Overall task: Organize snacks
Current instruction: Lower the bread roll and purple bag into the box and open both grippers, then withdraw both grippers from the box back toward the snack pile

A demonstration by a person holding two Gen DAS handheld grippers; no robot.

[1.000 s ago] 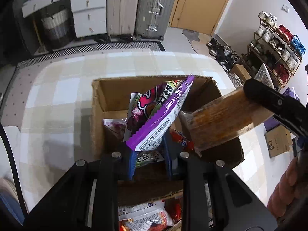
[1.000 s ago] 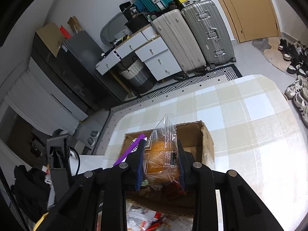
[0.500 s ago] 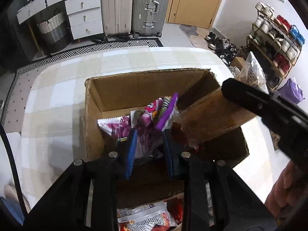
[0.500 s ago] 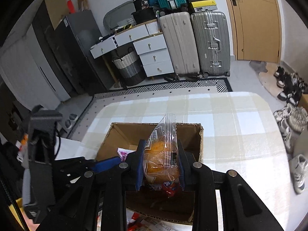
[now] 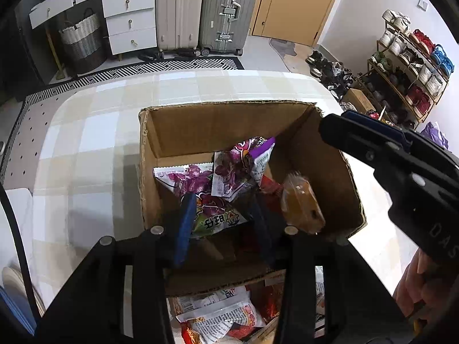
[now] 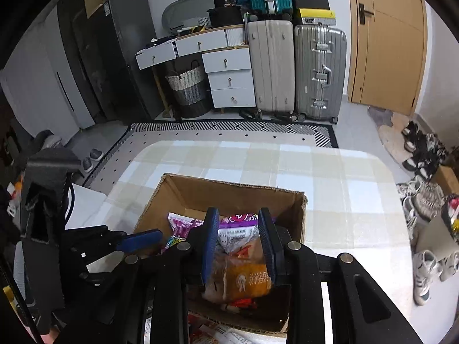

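An open cardboard box (image 5: 218,120) stands on the checked table and shows in the right wrist view too (image 6: 229,193). Inside lie purple snack packets (image 5: 243,160) and an orange bread bag (image 5: 301,203). My left gripper (image 5: 221,218) is open over the box's near side, above a purple and green packet (image 5: 215,215). My right gripper (image 6: 238,243) is open above the orange bread bag (image 6: 249,281), which lies loose in the box. The right gripper also shows at the right of the left wrist view (image 5: 387,157).
More snack packets (image 5: 223,315) lie on the table in front of the box. The checked tablecloth (image 6: 330,177) spreads behind and beside it. Suitcases (image 6: 295,66), white drawers (image 6: 226,77) and a shoe rack (image 5: 410,66) stand beyond the table.
Both grippers have lowered to the box and opened. The purple packet and the orange bread bag have dropped out of them and now lie in the box.
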